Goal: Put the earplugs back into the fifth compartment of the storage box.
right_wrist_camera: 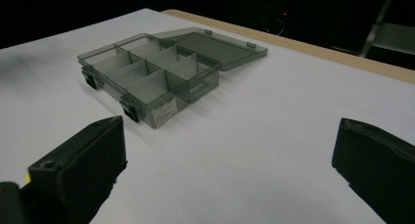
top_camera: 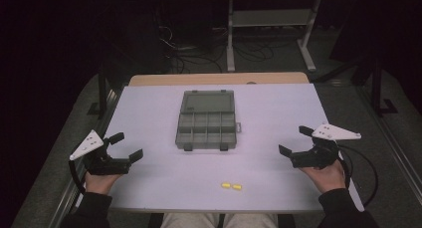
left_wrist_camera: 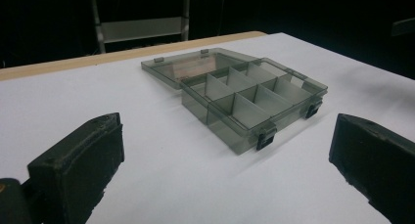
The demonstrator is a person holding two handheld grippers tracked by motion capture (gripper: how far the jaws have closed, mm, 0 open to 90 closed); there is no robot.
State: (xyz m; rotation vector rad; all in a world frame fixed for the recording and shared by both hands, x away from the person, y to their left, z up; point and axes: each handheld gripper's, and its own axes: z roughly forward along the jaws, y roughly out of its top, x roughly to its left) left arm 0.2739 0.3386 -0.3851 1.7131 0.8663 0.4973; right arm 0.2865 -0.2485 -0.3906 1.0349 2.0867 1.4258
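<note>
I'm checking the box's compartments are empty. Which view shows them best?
The high view looks straight down into the open organizer box, showing every compartment floor bare. Both gripper views see it obliquely, dividers hiding some floors.

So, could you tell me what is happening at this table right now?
A person sits at the table with a gripper in each hand. The left gripper and right gripper are both open and hold nothing, one at each side. Between them lies a grey compartment box with its lid folded back and its compartments looking empty. Two small yellow pieces lie near the front edge, untouched.
</note>
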